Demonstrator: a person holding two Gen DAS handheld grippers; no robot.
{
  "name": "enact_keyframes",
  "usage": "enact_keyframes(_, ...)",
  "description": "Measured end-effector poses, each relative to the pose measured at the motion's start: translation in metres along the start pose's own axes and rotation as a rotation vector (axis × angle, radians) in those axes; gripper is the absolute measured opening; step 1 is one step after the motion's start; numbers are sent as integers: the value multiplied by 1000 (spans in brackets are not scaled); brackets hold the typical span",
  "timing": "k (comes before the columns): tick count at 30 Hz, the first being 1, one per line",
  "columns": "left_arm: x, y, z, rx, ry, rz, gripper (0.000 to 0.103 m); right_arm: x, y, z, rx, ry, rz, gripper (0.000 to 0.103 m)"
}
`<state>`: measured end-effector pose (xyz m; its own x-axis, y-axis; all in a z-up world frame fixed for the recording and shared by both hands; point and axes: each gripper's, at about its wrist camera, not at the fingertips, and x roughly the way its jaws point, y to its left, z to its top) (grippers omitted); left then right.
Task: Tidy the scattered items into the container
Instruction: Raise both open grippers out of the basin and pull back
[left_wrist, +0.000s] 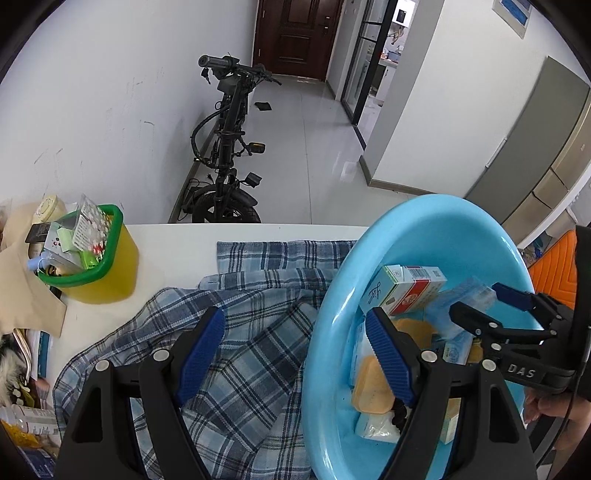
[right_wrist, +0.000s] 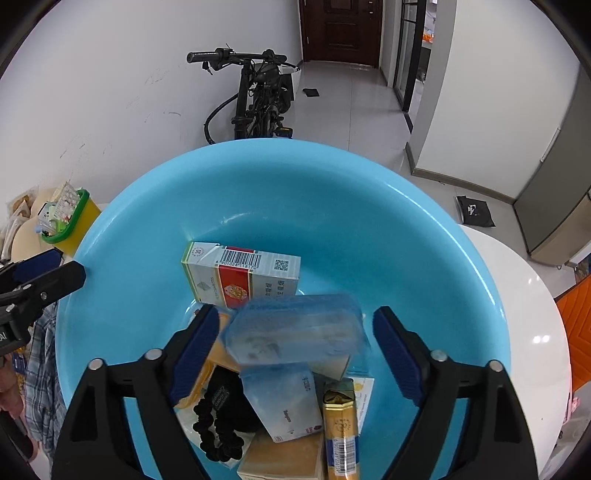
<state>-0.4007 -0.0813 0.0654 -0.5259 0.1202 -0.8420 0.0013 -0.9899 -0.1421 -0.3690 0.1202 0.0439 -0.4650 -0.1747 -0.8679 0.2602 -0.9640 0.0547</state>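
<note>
A light blue basin (right_wrist: 332, 192) on the white table holds several items: a red, white and green box (right_wrist: 240, 277), a black scrunchie (right_wrist: 218, 432), a gold carton (right_wrist: 340, 424) and other packs. My right gripper (right_wrist: 295, 315) is open over the basin. A blurred translucent blue packet (right_wrist: 295, 328) lies between its fingers, and neither pad touches it. My left gripper (left_wrist: 295, 317) is open and straddles the basin's (left_wrist: 424, 229) left rim, one finger inside it and one over the blue plaid shirt (left_wrist: 240, 350). Nothing is held. The right gripper (left_wrist: 480, 301) shows at the basin's right.
A yellow bin (left_wrist: 103, 266) with a green rim, full of small packs, stands at the table's (left_wrist: 177, 243) back left. Bags and papers crowd the left edge. A black electric bike (left_wrist: 229, 147) is parked on the floor beyond the table. An orange cushion (left_wrist: 554, 266) sits at right.
</note>
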Motion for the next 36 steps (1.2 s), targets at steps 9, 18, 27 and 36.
enact_keyframes(9, -30, -10, -9, 23, -156, 42, 81, -23, 0, -8, -23, -96, -41, 100)
enact_keyframes(18, -79, -32, -38, 70, -522, -57, 103, -79, -4, -25, -25, -458, -111, 101)
enact_keyframes(27, -87, -61, -54, 203, -593, 41, 103, -113, -23, -37, 14, -651, -194, 102)
enact_keyframes(36, -83, -61, -71, 103, -587, -25, 103, -124, -22, -53, 12, -690, -196, 102)
